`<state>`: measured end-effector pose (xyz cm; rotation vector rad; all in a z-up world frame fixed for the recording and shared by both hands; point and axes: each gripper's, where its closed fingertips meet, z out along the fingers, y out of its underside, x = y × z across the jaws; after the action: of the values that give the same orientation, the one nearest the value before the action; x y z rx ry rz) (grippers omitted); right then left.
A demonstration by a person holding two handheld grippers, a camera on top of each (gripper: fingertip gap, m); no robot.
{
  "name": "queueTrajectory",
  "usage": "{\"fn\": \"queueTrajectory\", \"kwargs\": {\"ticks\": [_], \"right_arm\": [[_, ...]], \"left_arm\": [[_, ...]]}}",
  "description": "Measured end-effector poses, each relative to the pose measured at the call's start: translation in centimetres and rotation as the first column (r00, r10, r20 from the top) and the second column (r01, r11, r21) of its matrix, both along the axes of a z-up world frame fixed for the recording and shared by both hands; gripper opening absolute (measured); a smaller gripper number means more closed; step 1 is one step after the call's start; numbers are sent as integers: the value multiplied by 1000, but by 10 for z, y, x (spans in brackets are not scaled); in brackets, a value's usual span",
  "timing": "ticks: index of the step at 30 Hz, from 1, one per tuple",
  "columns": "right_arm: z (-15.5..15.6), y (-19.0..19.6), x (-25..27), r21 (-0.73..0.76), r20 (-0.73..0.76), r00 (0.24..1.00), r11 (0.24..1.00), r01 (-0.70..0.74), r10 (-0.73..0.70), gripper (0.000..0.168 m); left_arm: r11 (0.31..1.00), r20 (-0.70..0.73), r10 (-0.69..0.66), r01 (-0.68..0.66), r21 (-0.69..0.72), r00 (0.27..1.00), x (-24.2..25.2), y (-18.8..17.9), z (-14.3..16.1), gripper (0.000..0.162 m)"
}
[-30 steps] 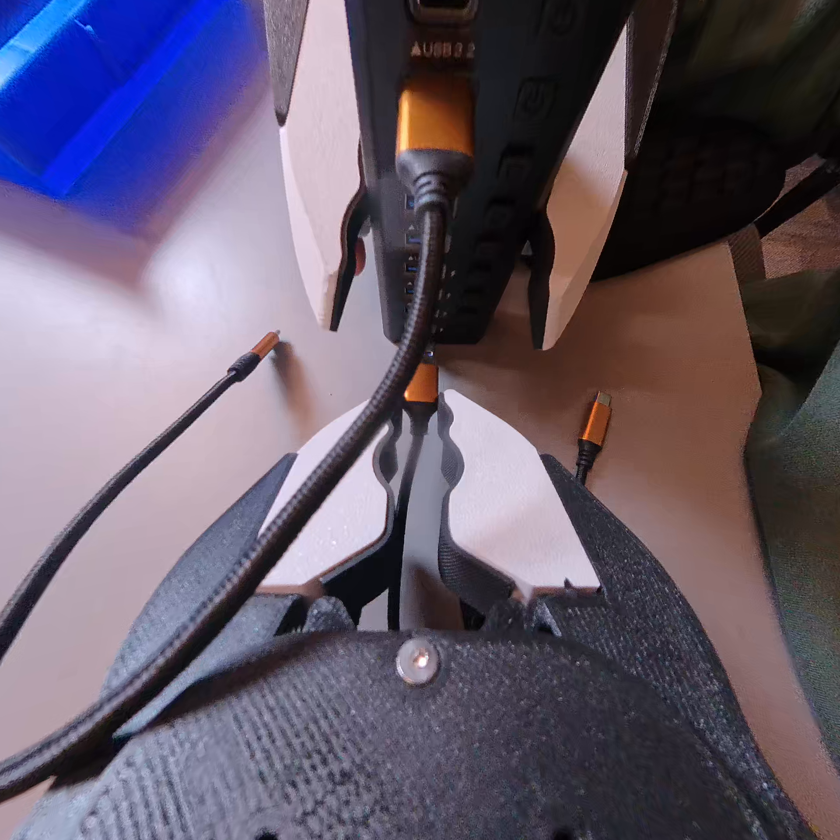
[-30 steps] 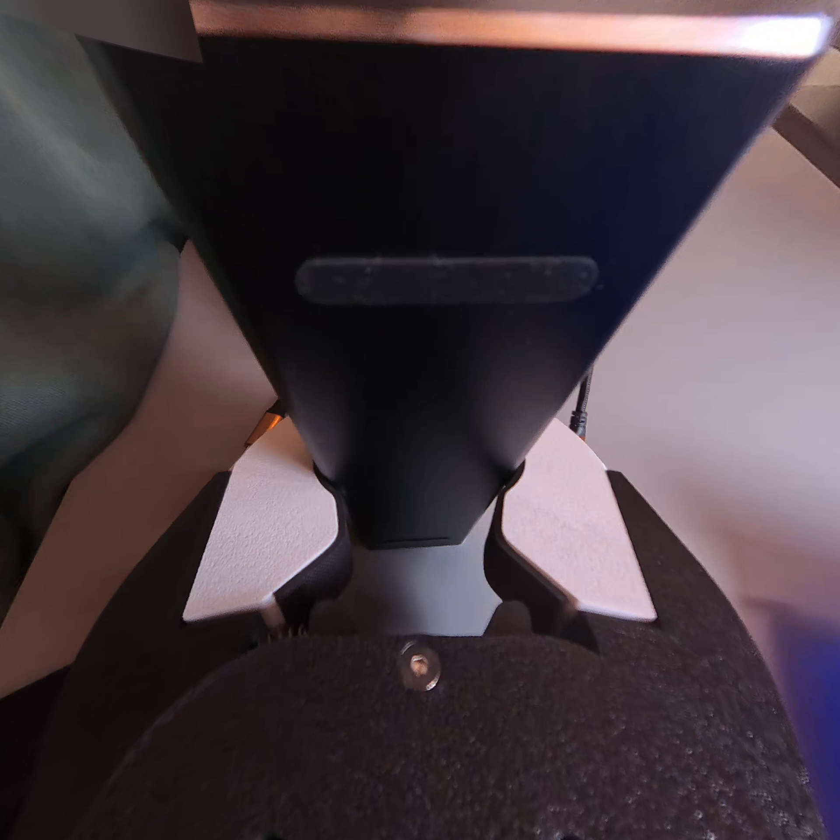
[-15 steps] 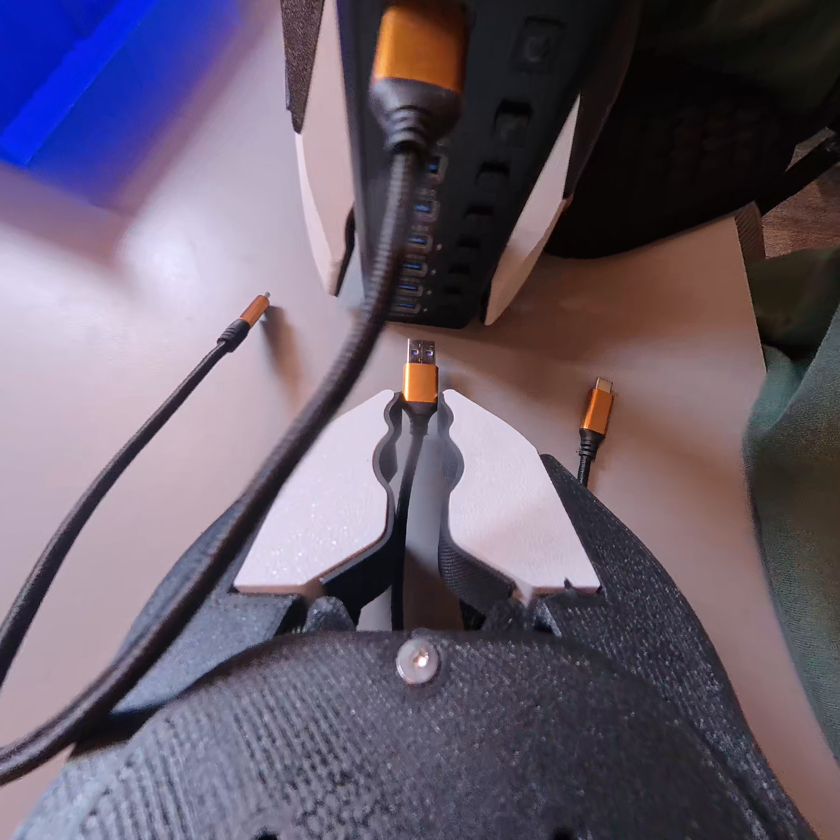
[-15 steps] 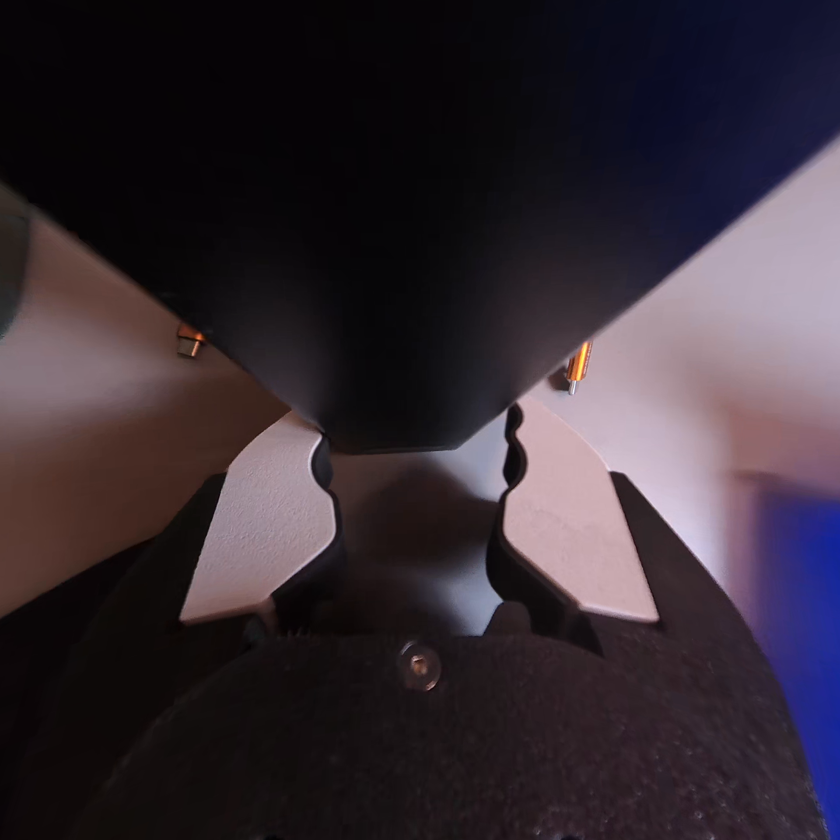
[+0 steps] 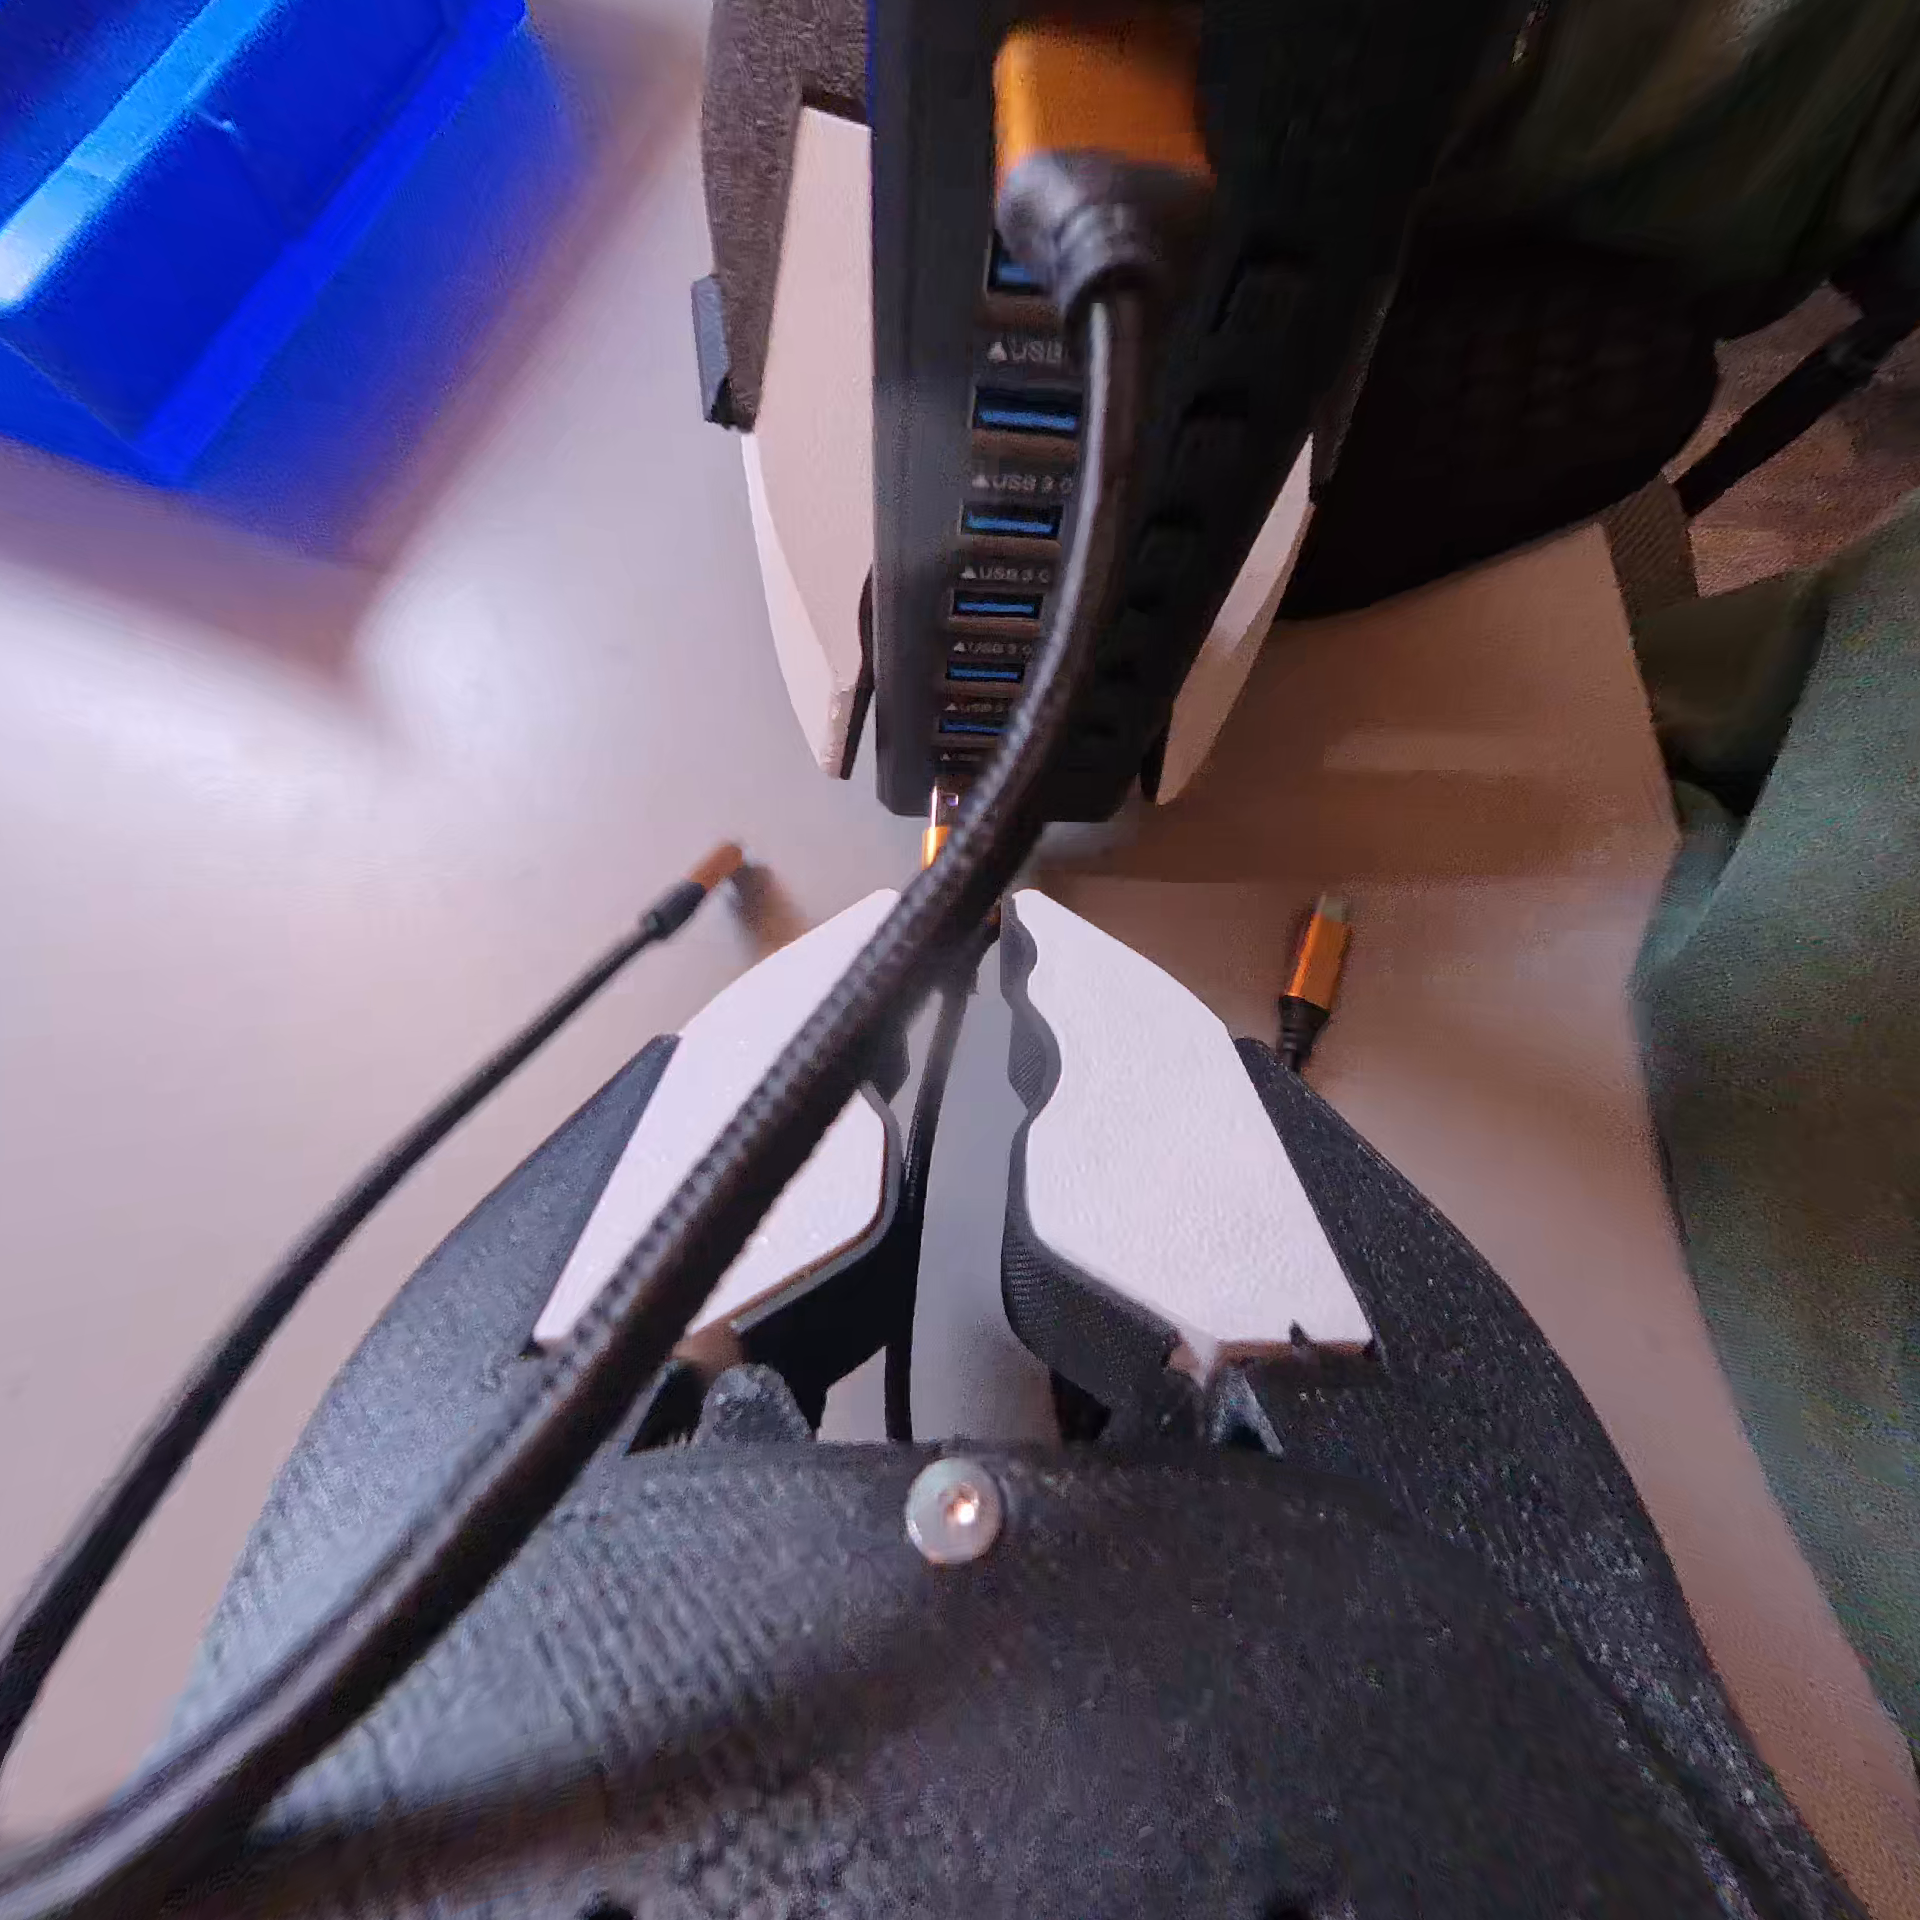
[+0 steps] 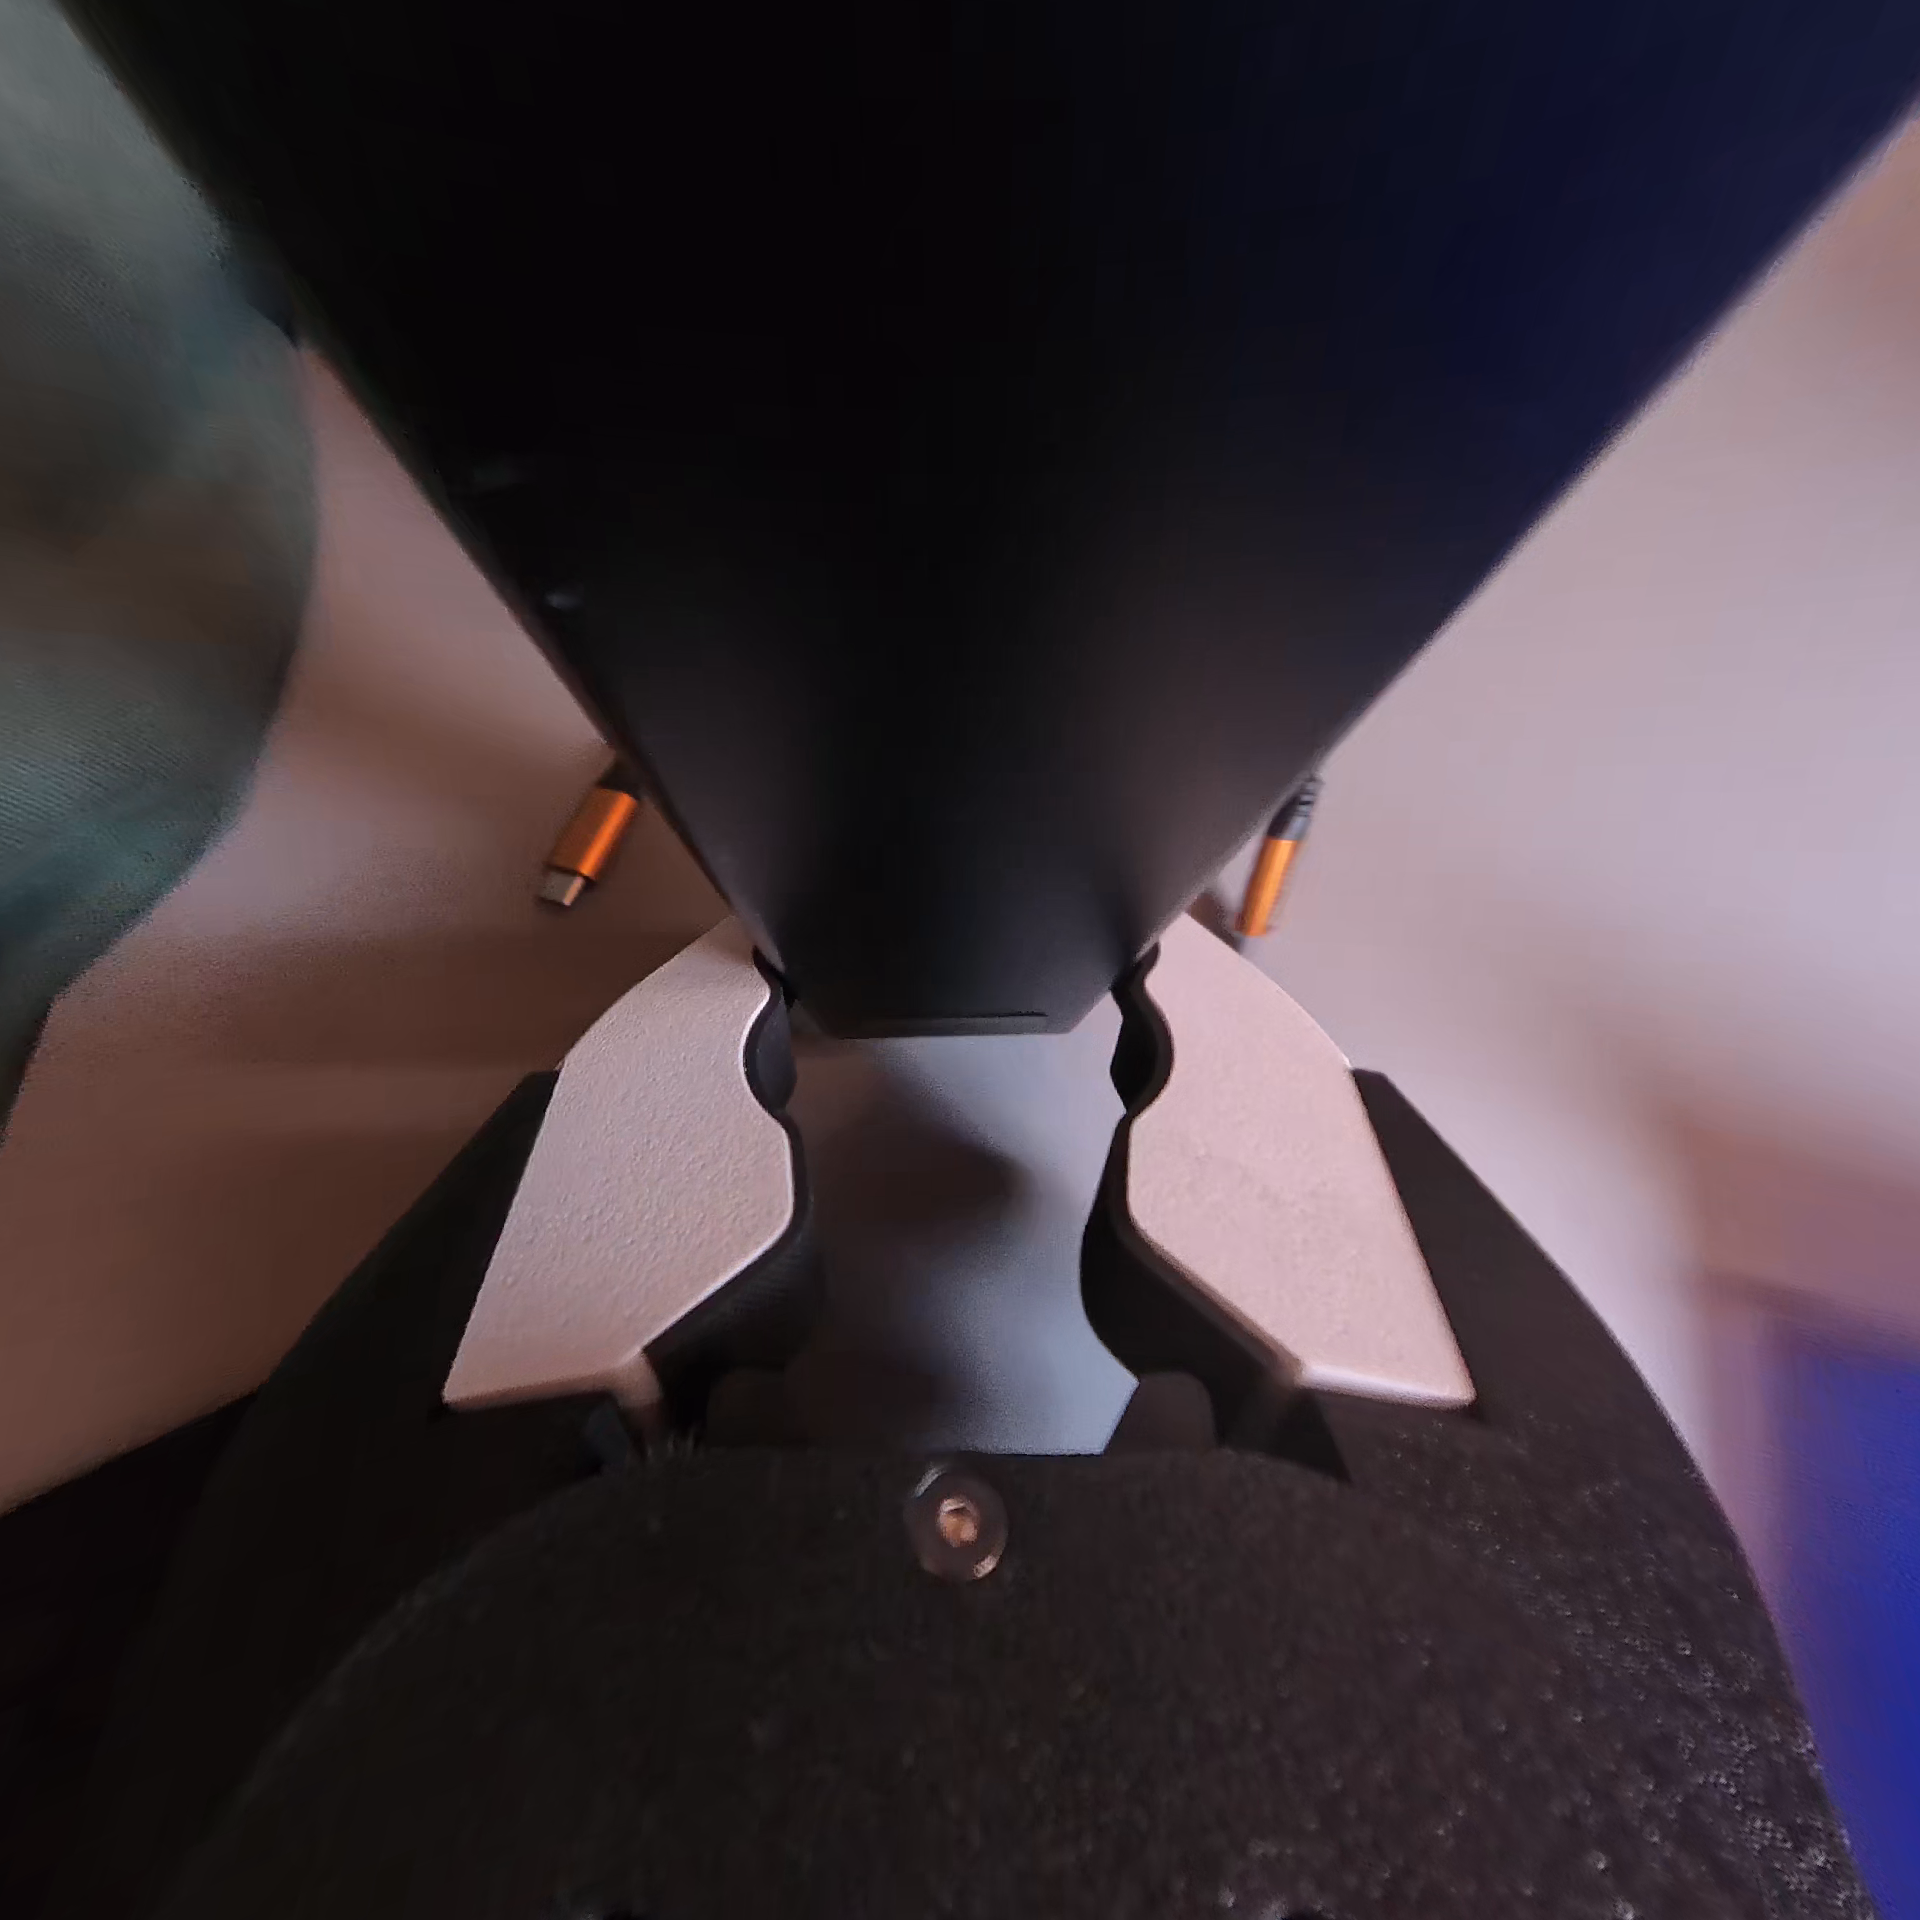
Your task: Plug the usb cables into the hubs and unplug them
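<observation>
My left gripper [image 5: 956, 912] is shut on a thin black cable just behind its orange USB plug [image 5: 938, 831]. The plug's metal tip touches the lower end of the black hub [image 5: 925, 582], below its row of blue ports; the thick cable hides whether it sits in a port. My right gripper [image 6: 951, 992] is shut on the hub [image 6: 935, 520], whose dark back fills the right wrist view. Its white fingers [image 5: 795, 623] flank the hub in the left wrist view. A thick braided cable [image 5: 790, 1101] with an orange plug [image 5: 1096, 94] is plugged into the hub higher up and drapes over my left finger.
Two loose cable ends lie on the pale table [image 5: 312, 935]: a thin orange-tipped plug [image 5: 717, 864] at the left and an orange USB-C plug [image 5: 1314, 951] at the right. They also show in the right wrist view, USB-C plug [image 6: 587, 847] and thin plug [image 6: 1273, 873]. A blue bin [image 5: 208, 208] stands at the far left. Green cloth [image 5: 1787, 1039] and a black bag [image 5: 1507, 416] lie at the right. The grippers are tip to tip, or close to it.
Half a second ago a gap lay between the held plug and the hub. The hub has come closer, and the plug's tip now meets its lower end.
</observation>
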<state>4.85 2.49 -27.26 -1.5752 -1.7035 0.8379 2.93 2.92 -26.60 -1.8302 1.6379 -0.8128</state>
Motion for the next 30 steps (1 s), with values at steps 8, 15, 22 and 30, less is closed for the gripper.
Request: {"fn": "queueTrajectory", "kwargs": {"ticks": [8, 15, 22, 30], "right_arm": [[5, -1, -7, 22, -19, 1000, 1000, 11, -10, 61], [9, 2, -7, 47, -64, 998, 998, 33, -30, 60], [28, -1, -10, 18, -174, 985, 1000, 20, -17, 60], [48, 1, -4, -25, -282, 959, 999, 22, -28, 60]], "left_arm": [[1000, -19, 0, 0, 20, 1000, -2, -1, 4, 15], [999, 43, 14, -16, 47, 999, 1, 3, 10, 15], [999, 113, 13, -17, 37, 993, 5, 1, 12, 14], [999, 233, 4, -16, 51, 973, 9, 3, 42, 15]]}}
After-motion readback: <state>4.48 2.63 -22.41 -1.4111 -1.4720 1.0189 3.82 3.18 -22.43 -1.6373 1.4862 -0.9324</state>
